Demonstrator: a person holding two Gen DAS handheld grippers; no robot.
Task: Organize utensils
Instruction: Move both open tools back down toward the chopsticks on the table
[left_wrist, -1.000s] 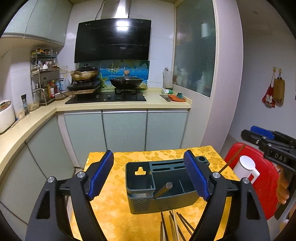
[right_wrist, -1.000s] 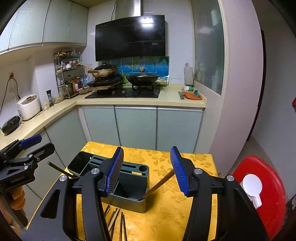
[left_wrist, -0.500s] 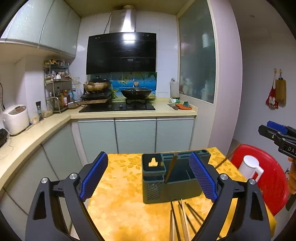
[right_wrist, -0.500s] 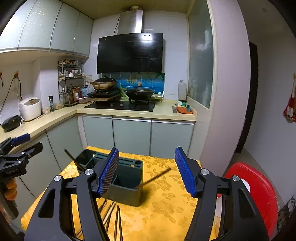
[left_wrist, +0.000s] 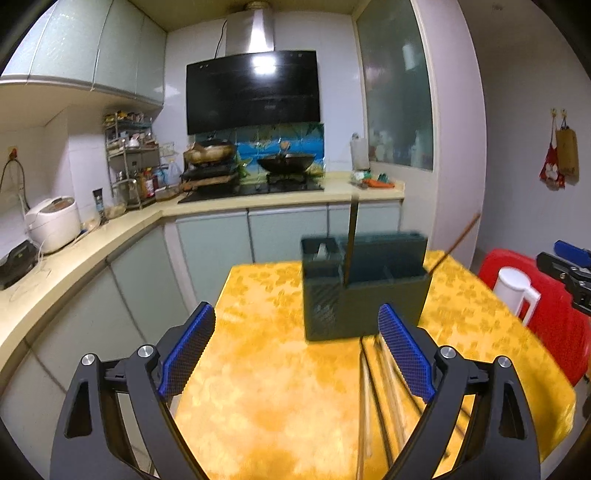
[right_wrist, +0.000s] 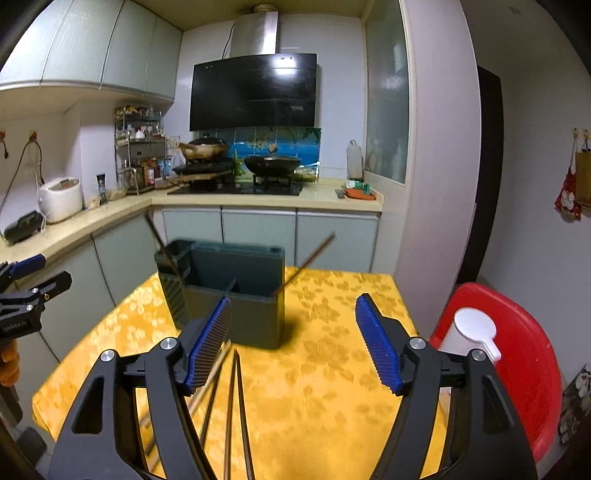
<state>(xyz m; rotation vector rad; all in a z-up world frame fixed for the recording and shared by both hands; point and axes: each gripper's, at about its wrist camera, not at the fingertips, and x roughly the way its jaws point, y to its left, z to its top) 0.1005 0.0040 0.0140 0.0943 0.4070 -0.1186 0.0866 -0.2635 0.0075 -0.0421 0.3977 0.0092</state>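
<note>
A dark green utensil holder (left_wrist: 364, 284) stands on the yellow tablecloth (left_wrist: 266, 369); it also shows in the right wrist view (right_wrist: 229, 291). Two chopsticks stick out of it: one near upright (left_wrist: 351, 240), one leaning right (left_wrist: 458, 240). Several loose chopsticks (right_wrist: 229, 402) lie on the cloth in front of the holder, also seen in the left wrist view (left_wrist: 373, 398). My left gripper (left_wrist: 295, 354) is open and empty, back from the holder. My right gripper (right_wrist: 295, 343) is open and empty, also in front of the holder.
A red stool (right_wrist: 517, 354) with a white jug (left_wrist: 515, 291) on it stands right of the table. Kitchen counter and cabinets (left_wrist: 110, 236) run along the left and back. The table's edges fall off at left and front.
Both grippers have pulled back and lowered from over the holder, which now looks farther away. Both stay open and empty. The chopsticks stay in the holder.
</note>
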